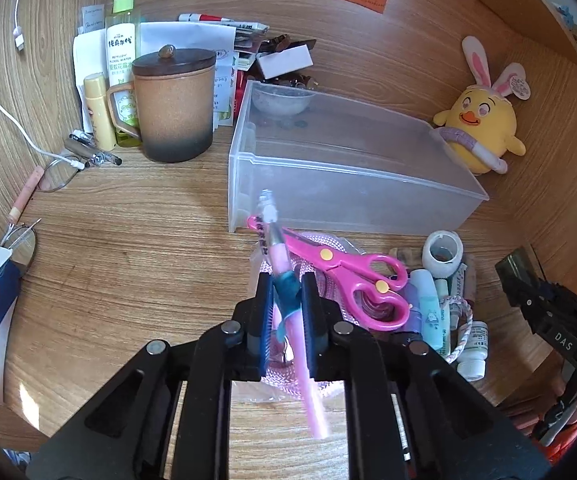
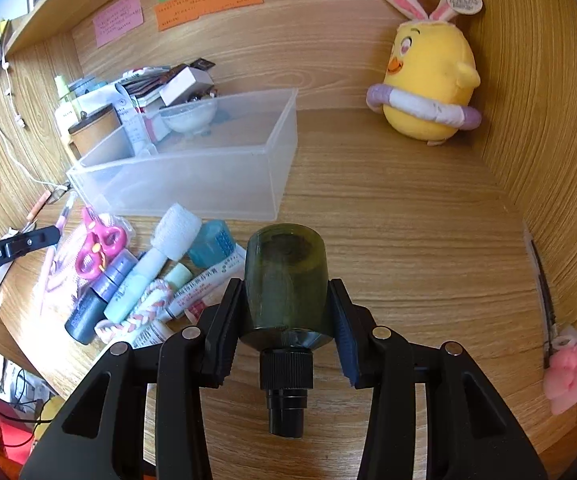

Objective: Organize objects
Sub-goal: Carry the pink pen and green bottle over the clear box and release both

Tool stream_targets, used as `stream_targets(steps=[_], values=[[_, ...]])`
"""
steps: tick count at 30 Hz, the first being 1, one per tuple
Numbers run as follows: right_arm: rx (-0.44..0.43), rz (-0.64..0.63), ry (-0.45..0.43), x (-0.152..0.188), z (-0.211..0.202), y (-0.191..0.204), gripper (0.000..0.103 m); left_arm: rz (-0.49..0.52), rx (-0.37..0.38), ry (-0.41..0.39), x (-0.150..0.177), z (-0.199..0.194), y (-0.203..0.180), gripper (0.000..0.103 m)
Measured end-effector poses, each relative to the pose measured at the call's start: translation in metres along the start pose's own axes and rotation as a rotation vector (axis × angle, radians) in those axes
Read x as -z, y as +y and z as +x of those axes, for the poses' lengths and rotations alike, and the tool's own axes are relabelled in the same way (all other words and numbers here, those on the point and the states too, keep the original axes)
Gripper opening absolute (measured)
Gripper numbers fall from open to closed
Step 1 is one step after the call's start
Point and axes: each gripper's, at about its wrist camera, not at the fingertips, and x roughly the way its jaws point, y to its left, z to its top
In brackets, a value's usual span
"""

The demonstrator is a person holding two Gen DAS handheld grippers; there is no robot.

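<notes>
Bin [image 1: 352,184] w/ bowl [image 1: 282,100] inside

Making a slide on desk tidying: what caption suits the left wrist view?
Left hand-held gripper holds a pink pen above pink scissors, just short of the clear plastic bin.

Lighting: bright, warm daylight in both views. Sunlit patches fall on the table [image 1: 136,264] left of the clear box [image 1: 328,168], with more beside the pink scissors [image 2: 96,246] in the right wrist view. Shadows: soft, short. Glare: pale sheen on the clear box walls. Blur: pink pen [image 1: 288,300] smeared along its length; the plush chick [image 2: 428,80] is sharp. Distortion: strong fisheye bowing of wood grain, dark vignette at all corners.
</notes>
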Motion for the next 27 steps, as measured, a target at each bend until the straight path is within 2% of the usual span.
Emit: stream_targets(steps=[8,14,23,27], values=[[-0.003,-0.042,-0.094,-0.029,-0.014,0.018,0.039,0.027,0.026,-0.081,-0.006,-0.030,-0.005,0.012],[-0.009,-0.076,-0.152,-0.055,-0.017,0.033,0.038,0.043,0.046,-0.139,-0.026,-0.039,-0.008,0.012],[-0.010,-0.130,-0.195,-0.090,-0.007,0.056,0.038,0.080,0.077,-0.174,-0.068,-0.028,-0.010,0.012],[-0.019,-0.131,-0.186,-0.104,0.004,0.058,0.038,0.095,0.079,-0.156,-0.087,-0.015,-0.010,0.012]])
